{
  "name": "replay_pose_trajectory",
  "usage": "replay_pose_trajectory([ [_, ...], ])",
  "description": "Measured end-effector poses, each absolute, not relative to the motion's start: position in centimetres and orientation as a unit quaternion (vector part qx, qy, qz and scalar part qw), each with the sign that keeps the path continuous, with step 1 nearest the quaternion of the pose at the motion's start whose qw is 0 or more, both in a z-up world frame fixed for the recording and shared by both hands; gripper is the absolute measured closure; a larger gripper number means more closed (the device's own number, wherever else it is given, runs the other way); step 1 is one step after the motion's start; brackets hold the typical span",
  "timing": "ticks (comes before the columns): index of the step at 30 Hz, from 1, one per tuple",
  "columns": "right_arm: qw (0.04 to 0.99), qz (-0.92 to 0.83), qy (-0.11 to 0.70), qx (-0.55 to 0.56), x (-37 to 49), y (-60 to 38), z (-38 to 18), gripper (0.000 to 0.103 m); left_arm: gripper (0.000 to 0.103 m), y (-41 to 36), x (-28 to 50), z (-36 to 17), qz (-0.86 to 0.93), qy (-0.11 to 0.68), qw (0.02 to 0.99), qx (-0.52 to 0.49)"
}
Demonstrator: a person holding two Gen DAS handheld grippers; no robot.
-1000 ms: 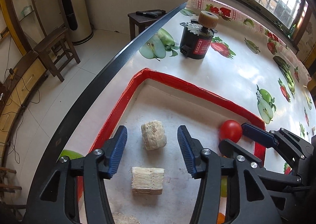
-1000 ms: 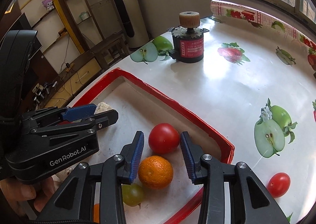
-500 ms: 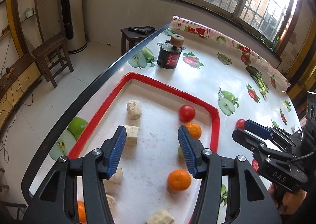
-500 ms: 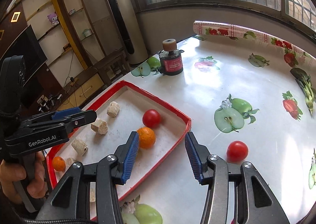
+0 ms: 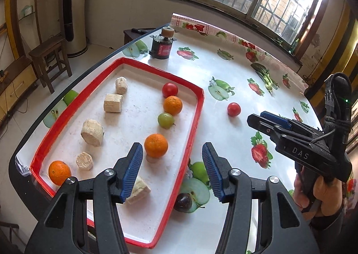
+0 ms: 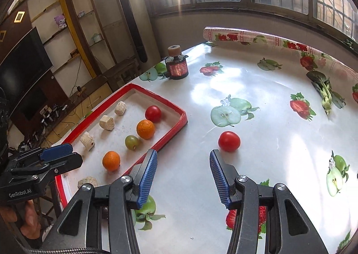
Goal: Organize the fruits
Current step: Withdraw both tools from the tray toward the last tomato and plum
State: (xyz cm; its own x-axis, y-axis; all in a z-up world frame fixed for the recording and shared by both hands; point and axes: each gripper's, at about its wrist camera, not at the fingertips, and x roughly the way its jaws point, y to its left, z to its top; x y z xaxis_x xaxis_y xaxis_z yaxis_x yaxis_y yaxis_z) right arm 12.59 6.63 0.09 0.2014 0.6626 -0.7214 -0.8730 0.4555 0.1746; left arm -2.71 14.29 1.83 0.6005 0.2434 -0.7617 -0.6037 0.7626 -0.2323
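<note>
Fingers (image 6: 221, 177) of the right gripper (image 6: 182, 175) stood spread and empty, as did the left gripper (image 5: 172, 171) above the red tray (image 5: 198, 117). At twelve o'clock of the right one a loose tomato (image 6: 229, 141) lay on the bench (image 6: 257, 97), apart from the tray, where oranges and a tomato (image 5: 170, 89) were lined up. Next move probably called for reaching to that stray tomato. A second earlier both grippers hung close over the tray; since then they had pulled back and risen
</note>
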Motion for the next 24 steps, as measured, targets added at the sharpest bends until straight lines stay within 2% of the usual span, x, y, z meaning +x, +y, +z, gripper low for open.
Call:
replay_pose_trajectory([
  [8, 0.766, 0.500, 0.380, -0.135, 12.8, 3.9, 0.1, 0.052, 0.049, 9.9, -4.2, 1.5, 0.214, 0.377, 0.866, -0.248],
  [14, 0.770, 0.492, 0.384, -0.134, 13.8, 2.5, -0.5, 0.052, 0.049, 7.0, -4.8, -1.0, 0.206, 0.404, 0.856, -0.248],
  [18, 0.771, 0.489, 0.386, -0.128, 14.4, 1.9, -0.9, 0.052, 0.049, 6.8, -4.5, -3.4, 0.215, 0.436, 0.837, -0.252],
  [24, 0.769, 0.485, 0.397, -0.126, 15.7, 2.1, -2.1, 0.052, 0.049, 7.9, -3.9, -4.8, 0.230, 0.443, 0.825, -0.264],
])
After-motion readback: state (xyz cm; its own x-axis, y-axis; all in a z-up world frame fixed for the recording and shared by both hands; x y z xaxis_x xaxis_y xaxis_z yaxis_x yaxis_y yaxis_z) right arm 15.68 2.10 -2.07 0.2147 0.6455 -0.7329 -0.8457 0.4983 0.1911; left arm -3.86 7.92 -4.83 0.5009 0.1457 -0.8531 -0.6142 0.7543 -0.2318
